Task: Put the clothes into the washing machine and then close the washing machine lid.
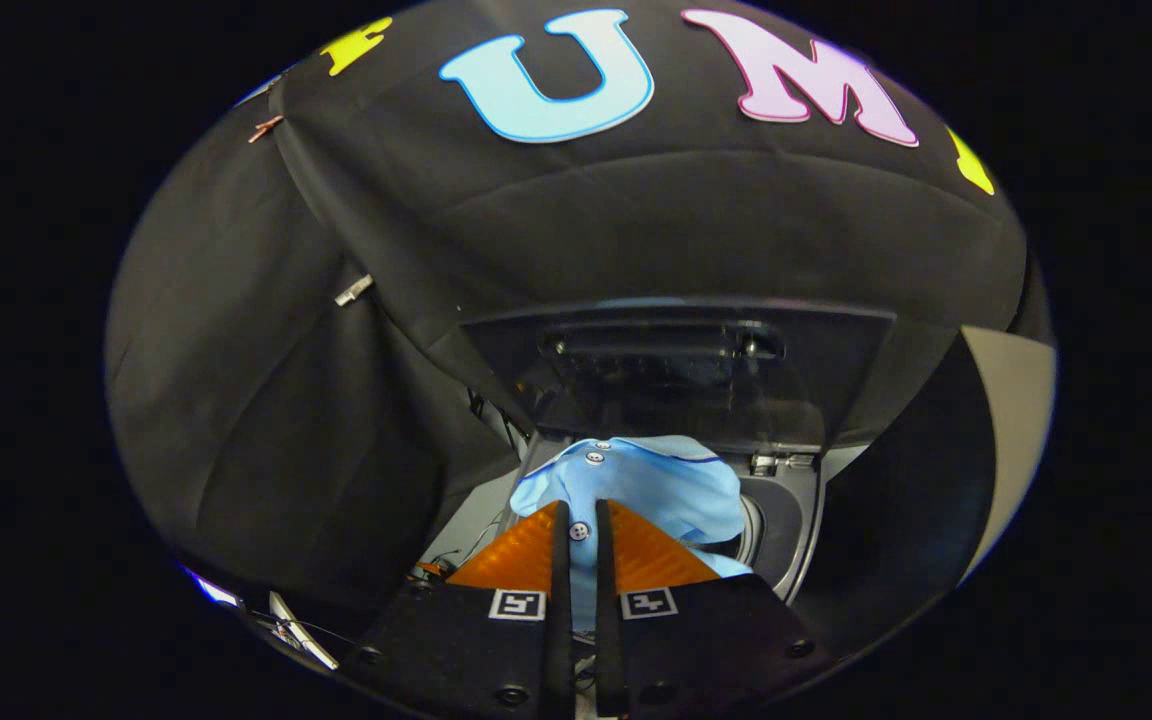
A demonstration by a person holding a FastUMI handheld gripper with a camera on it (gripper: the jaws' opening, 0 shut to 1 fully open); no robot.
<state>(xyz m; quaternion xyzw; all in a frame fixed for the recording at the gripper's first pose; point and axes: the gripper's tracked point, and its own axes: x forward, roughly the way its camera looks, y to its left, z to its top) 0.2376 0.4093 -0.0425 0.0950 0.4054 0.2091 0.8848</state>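
Light-blue buttoned cotton shirt [636, 480] hangs pinched in the gripper [581, 530], fingers clamped on its fabric, above the grey washing machine opening [786, 520], raised dark lid [676, 370] beyond; loading step, release into the drum looks next

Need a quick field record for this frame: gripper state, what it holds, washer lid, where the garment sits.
gripper: hand-held gripper, fingers nearly together, pinching cloth
held item: light blue shirt with white buttons, a fold caught between the fingers
garment position: bunched just ahead of the fingers, over the washing machine opening
lid: washing machine lid raised, standing open behind the shirt
lid state vs task: not yet closed
backdrop: black cloth booth wall behind and beside the machine
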